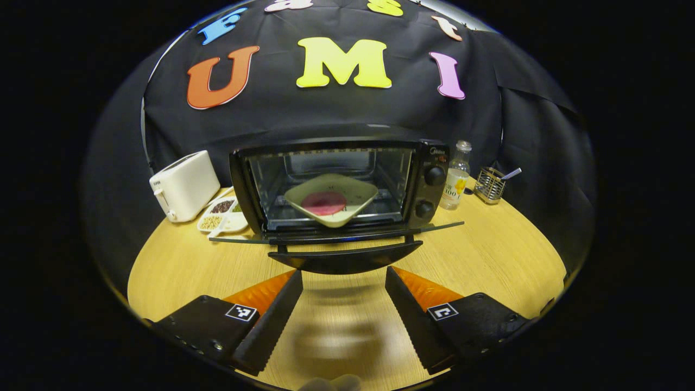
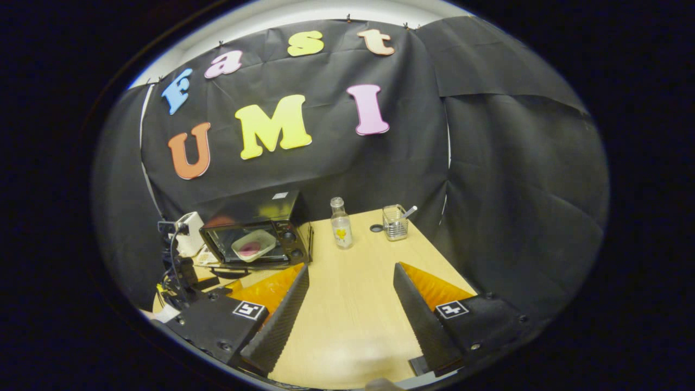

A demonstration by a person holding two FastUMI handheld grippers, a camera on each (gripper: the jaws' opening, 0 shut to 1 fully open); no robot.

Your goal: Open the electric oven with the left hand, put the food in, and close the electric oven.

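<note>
Left hand-held gripper (image 1: 343,309) hangs released and empty before the black electric oven's dropped glass door (image 1: 342,239), ready to lift it; cream square dish of pink food (image 1: 331,204) sits inside. Right hand-held gripper (image 2: 350,320) is likewise released.

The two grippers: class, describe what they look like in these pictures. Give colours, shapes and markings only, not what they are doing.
The left gripper has two black wedge-shaped fingers with ribbed, saw-toothed inner edges, orange panels on their outer sides, and a small square black-and-white marker on each black base block. The right gripper looks the same: black serrated fingers, orange side panels, a square marker on each base, and visible screws.
</note>
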